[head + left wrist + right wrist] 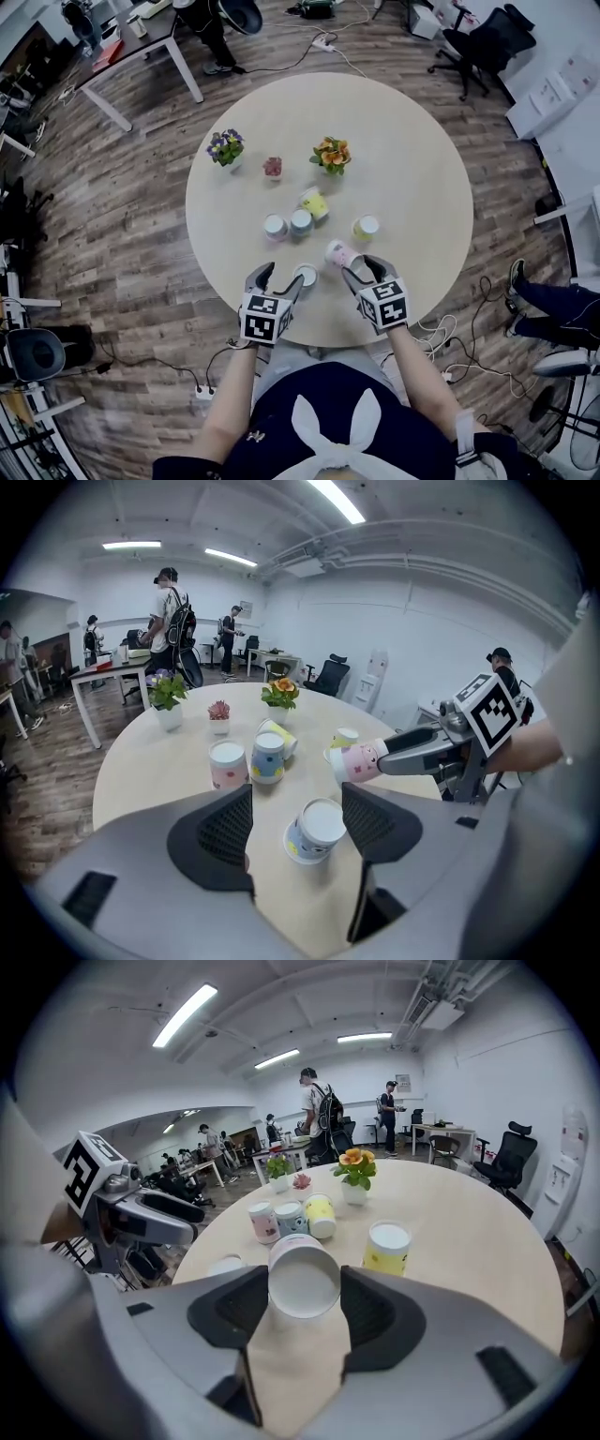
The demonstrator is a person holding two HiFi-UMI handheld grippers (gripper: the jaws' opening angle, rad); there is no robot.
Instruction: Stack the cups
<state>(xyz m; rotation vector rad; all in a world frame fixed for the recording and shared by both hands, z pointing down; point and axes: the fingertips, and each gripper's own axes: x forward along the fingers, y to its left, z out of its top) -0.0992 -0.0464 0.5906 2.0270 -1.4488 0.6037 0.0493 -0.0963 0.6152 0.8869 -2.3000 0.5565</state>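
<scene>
The right gripper (360, 271) is clamping a pink-printed paper cup (302, 1283) between its pads, the cup's white base facing back along the jaws; the left gripper (296, 801) is standing wide open and gripping nothing. Just ahead of it a blue-patterned cup (314, 832) is sitting upturned on the pale round table (150, 789); further out, more paper cups (228, 764) are clustering before small potted plants (169, 697).

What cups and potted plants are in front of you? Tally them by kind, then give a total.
Cups: 6, counting the held pink cup in the right gripper
Potted plants: 3
Total: 9
</scene>
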